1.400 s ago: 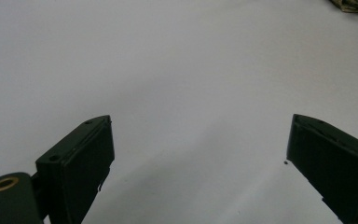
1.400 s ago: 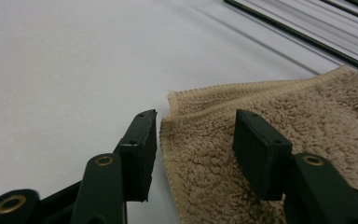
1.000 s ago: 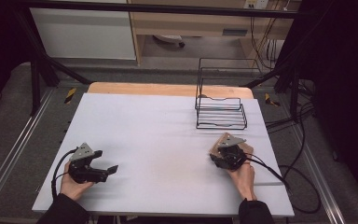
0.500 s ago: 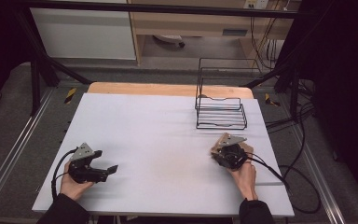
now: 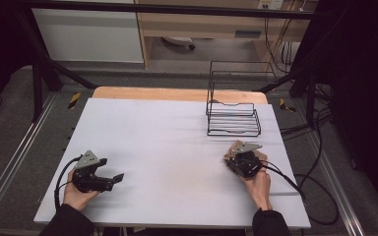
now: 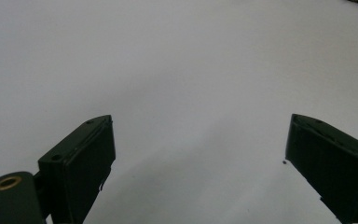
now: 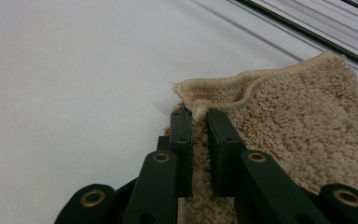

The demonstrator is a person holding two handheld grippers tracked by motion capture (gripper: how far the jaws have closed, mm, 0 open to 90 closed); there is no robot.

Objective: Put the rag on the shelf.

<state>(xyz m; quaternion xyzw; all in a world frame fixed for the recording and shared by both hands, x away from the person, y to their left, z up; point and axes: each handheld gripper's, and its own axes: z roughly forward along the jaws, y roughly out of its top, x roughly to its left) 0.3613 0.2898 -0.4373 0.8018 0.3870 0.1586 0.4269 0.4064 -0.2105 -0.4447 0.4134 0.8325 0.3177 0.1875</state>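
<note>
Left hand-held gripper (image 5: 109,178) first: I hold it low over the near-left part of the white tabletop (image 5: 167,132), jaws spread wide with nothing between them, and its own view looks along them at bare white surface. To the right of it, well apart across the tabletop, my right hand-held gripper (image 7: 198,123) has its jaws pinched together on the hemmed corner of a beige looped-pile terry towel (image 7: 289,140). The towel spreads away to the right and ahead of those jaws, its stitched edge running toward the black wire rack (image 5: 233,112) that stands just beyond. So my right hand is far nearer, already on it. From above, the towel is mostly hidden under hand and gripper; the right gripper view makes the pinch plain.
</note>
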